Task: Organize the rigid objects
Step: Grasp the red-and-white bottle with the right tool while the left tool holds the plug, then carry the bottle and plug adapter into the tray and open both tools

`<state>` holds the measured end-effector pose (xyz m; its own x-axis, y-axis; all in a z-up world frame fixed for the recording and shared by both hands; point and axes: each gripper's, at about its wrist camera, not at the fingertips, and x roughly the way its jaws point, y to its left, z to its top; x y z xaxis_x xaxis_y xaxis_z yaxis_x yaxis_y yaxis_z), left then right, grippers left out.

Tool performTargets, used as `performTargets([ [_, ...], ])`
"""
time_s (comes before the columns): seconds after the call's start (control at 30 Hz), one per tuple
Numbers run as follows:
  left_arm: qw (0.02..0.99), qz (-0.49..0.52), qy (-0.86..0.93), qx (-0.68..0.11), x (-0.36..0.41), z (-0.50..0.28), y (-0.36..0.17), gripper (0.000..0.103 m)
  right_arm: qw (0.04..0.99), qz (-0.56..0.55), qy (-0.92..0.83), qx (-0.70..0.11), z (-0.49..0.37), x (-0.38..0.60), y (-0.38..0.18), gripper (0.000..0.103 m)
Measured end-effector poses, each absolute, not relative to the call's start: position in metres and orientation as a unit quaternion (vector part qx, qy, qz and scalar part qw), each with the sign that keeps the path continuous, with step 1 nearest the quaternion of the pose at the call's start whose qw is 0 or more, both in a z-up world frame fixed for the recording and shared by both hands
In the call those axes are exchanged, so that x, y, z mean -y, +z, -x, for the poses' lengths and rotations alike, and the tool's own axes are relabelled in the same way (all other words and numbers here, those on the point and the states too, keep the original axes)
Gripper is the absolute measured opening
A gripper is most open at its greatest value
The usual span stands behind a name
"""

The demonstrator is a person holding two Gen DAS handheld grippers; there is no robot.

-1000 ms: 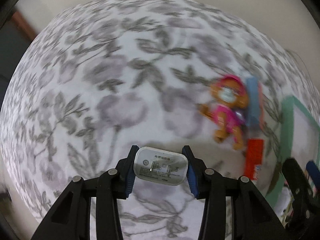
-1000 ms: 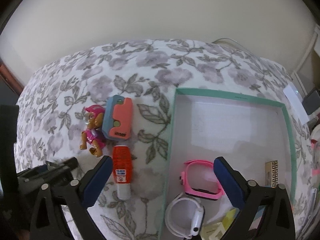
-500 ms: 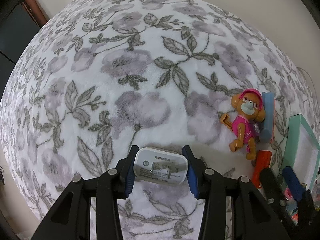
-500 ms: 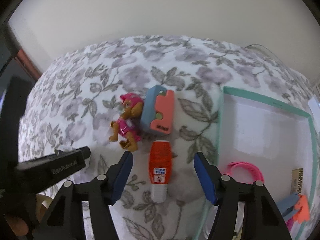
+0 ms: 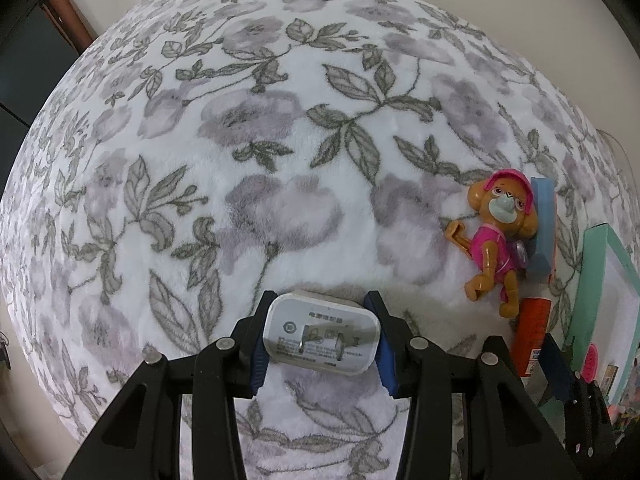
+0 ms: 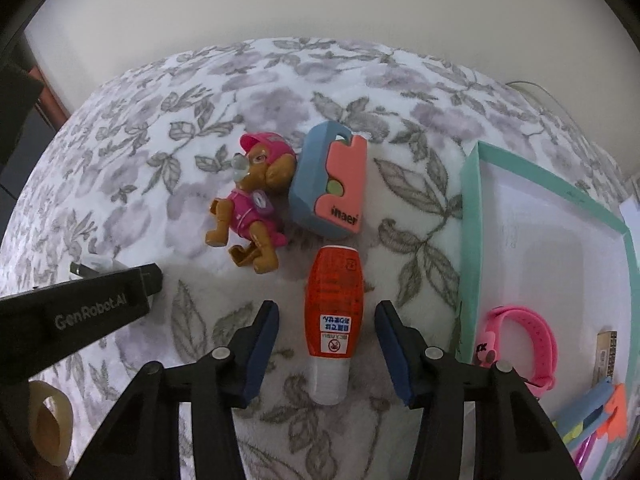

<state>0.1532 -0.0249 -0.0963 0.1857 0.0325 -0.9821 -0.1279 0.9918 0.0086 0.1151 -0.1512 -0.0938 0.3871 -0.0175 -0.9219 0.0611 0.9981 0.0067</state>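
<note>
My left gripper point(image 5: 320, 336) is clamped across the short sides of the white charger point(image 5: 321, 334), a light, hard, smooth block with printing too small to read. My right gripper point(image 6: 326, 338) stands spread around the orange bottle point(image 6: 333, 312) lying on the blanket point(image 6: 224, 92) beside the tray point(image 6: 469, 216). The bottle looks light, stiff and rounded, so I would pinch its wide middle; the blue case point(image 6: 329, 186) beyond reads "inaer".

A floral fleece blanket point(image 5: 280, 152) of grey leaves and mauve blooms spreads everywhere, a plain cream wall point(image 6: 320, 0) behind, dark cabinet point(image 5: 24, 64) at left
</note>
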Motion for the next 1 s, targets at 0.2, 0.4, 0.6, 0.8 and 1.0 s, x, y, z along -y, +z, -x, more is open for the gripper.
performTargets([
  [0.2, 0.769, 0.038, 0.053, -0.636, 0.029, -0.155, -0.101, 0.045, 0.837, -0.007, -0.028, -0.546, -0.115, 0.147, -0.092, 0.032],
  [0.4, 0.766, 0.057, 0.052, -0.638, 0.029, -0.153, -0.096, 0.045, 0.830, -0.037, -0.029, -0.555, -0.115, 0.156, -0.090, 0.030],
  [0.6, 0.760, 0.087, 0.038, -0.643, 0.018, -0.153, -0.092, 0.045, 0.825, -0.085, -0.005, -0.559, -0.116, 0.164, -0.085, 0.030],
  [0.8, 0.770, 0.102, 0.027, -0.629, 0.013, -0.153, -0.072, 0.045, 0.830, -0.114, 0.001, -0.546, -0.117, 0.178, -0.067, 0.030],
  [1.0, 0.801, 0.128, -0.007, -0.584, 0.012, -0.149, -0.020, 0.045, 0.855, -0.145, 0.000, -0.498, -0.109, 0.200, -0.019, 0.030],
])
